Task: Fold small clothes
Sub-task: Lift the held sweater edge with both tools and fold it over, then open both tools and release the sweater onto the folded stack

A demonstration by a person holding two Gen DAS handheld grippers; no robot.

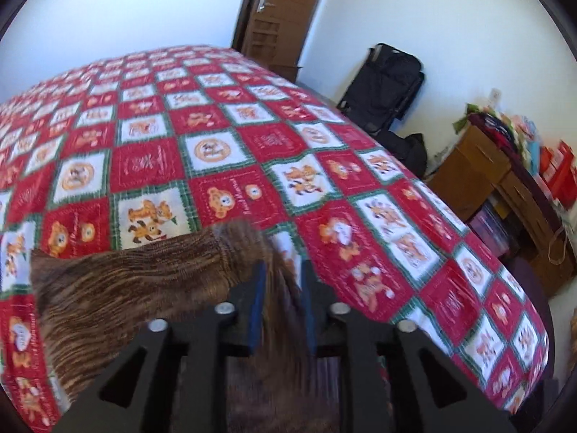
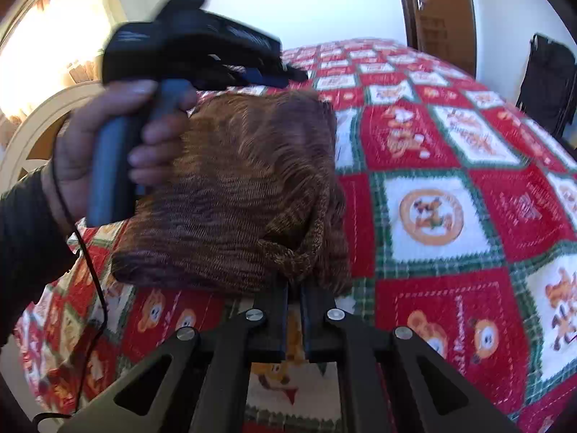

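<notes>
Brown ribbed knit garment (image 2: 238,195) doubled, lifted over red patchwork quilt (image 1: 252,144); left gripper (image 1: 280,299), right gripper (image 2: 295,310) both clamping fabric; laying flat, final fold outstanding.

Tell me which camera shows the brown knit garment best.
The right wrist view: the brown knit garment shows nearly whole, hanging between both tongs above the bedspread. The left wrist view shows only a blurred stretch of it, running into the left tongs.

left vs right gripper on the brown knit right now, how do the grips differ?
The left gripper pinches the brown knit garment at its top edge, fabric bunched between its fingers; the right gripper pinches the lower edge, near the rolled hem. Left looks higher above the quilt than right. Both are shut on it.
</notes>
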